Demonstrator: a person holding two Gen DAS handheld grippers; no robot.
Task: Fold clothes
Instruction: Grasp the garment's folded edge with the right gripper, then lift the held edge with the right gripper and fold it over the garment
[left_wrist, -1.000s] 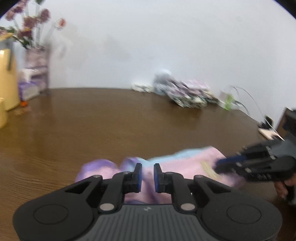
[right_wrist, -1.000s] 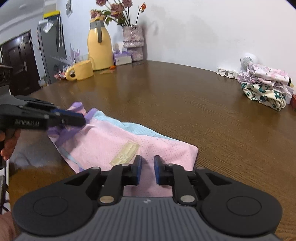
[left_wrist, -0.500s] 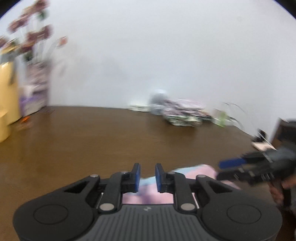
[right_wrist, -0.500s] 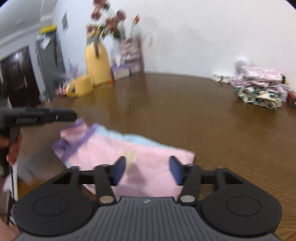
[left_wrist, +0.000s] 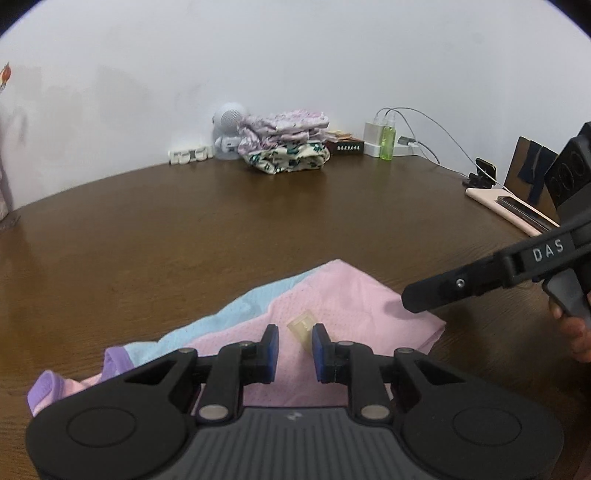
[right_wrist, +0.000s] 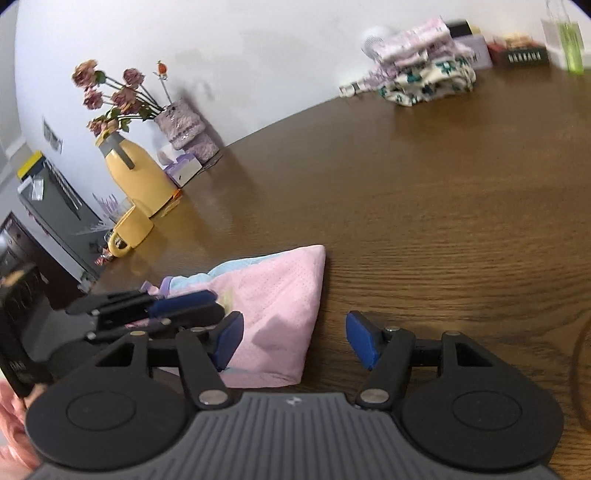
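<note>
right wrist view: right gripper (right_wrist: 295, 341) jaws narrowing, empty; left gripper (left_wrist: 294, 349) slightly spread, seemingly empty; pink garment (right_wrist: 280, 302) could be unfolded if snagged.

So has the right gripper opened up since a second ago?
Yes. The right gripper was nearly shut over the pink garment; now its jaws stand wide, one over the cloth, the other over bare table, gripping nothing.
</note>
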